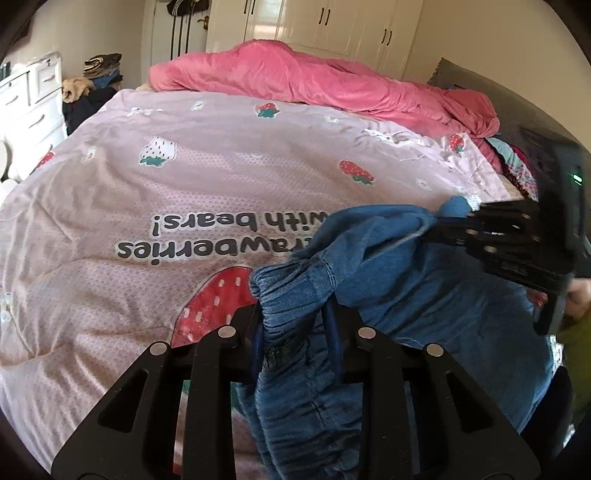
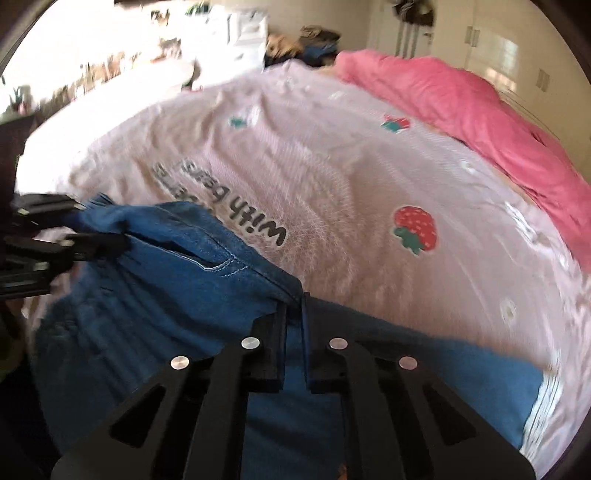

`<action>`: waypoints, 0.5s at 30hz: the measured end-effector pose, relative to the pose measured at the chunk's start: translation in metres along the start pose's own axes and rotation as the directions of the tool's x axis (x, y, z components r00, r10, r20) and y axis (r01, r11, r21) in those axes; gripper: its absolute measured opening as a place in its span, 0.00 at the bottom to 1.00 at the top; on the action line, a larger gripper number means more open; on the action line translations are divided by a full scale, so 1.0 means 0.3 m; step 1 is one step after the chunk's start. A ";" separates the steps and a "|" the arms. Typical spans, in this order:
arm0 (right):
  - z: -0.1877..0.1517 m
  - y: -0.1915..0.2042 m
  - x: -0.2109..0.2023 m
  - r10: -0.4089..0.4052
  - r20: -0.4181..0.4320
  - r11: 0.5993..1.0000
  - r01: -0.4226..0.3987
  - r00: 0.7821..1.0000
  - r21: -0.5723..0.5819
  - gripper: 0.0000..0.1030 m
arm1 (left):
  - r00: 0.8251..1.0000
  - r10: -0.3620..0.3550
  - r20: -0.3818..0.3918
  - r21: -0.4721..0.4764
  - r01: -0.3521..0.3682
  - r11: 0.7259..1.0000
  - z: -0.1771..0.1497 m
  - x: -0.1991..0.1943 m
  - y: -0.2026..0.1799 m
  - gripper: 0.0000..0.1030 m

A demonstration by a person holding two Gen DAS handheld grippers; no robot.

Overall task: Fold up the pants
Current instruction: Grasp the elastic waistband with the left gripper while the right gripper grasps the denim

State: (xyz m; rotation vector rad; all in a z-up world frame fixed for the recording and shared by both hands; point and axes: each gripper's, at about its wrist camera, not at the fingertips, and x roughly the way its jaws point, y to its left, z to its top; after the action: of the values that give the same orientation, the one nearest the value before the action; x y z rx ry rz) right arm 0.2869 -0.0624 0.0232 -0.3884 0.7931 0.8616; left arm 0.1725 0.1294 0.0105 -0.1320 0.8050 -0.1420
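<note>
Blue denim pants [image 1: 424,295] sit at the near edge of the bed, bunched and lifted off the pink strawberry-print duvet [image 1: 221,166], held up by 2 grippers. Left gripper [image 1: 295,325] is clamped on the gathered elastic waistband [image 1: 291,291]; the cloth fills the gap between its 2 fingers and hangs down below them. Right gripper [image 2: 294,306] has its jaws pressed together on a seam edge of the pants, a thin fold of denim pinched between the pads. In the left wrist view the right gripper [image 1: 458,221] comes in from the right side, biting a bunched corner of denim. In the right wrist view the left gripper [image 2: 92,225] comes in from the left edge, with fabric running between its fingers. Between the 2 grips the denim sags; a pocket opening with pale stitching [image 2: 218,264] faces up. The right wrist view is motion-blurred. Rumpled pink blanket [image 1: 314,81] lies along the far side of the bed. White wardrobe doors [image 1: 332,22] stand behind it, a white dresser [image 1: 29,99] at the far left, a pile of clothes [image 1: 96,74] beside it. Part of a hand [image 1: 580,295] shows behind the right gripper at the frame edge.
</note>
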 end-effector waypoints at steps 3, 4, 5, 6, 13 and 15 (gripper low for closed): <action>-0.055 0.018 -0.108 0.003 0.047 0.999 -0.006 0.999 0.052 0.06 | 1.000 -0.014 0.017 0.005 0.013 1.000 -0.019 -0.036 -0.024 0.18; -0.078 0.028 -0.146 0.008 0.063 0.998 -0.012 0.998 0.068 0.06 | 1.000 -0.015 0.022 0.005 0.015 1.000 -0.024 -0.047 -0.029 0.18; -0.095 0.036 -0.173 0.010 0.074 0.997 -0.015 0.997 0.072 0.06 | 0.999 -0.011 0.031 0.008 0.011 1.000 -0.030 -0.061 -0.038 0.19; -0.125 0.061 -0.213 0.013 0.088 0.997 -0.020 0.996 0.072 0.06 | 0.999 -0.007 0.039 0.011 0.006 1.000 -0.037 -0.073 -0.045 0.19; -0.304 0.178 -0.357 0.076 0.172 0.985 -0.101 0.982 0.142 0.01 | 0.998 -0.003 0.068 -0.022 0.005 1.000 -0.129 -0.169 -0.073 0.18; -0.349 0.219 -0.374 0.088 0.173 0.983 -0.114 0.981 0.147 0.01 | 0.996 -0.021 0.083 -0.017 0.023 1.000 -0.172 -0.207 -0.096 0.18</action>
State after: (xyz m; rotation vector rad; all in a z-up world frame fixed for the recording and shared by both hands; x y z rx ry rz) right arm 0.1420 -0.1439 0.0393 -0.1362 0.7245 0.9081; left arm 0.0904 0.1087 0.0239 -0.1628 0.7223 -0.1489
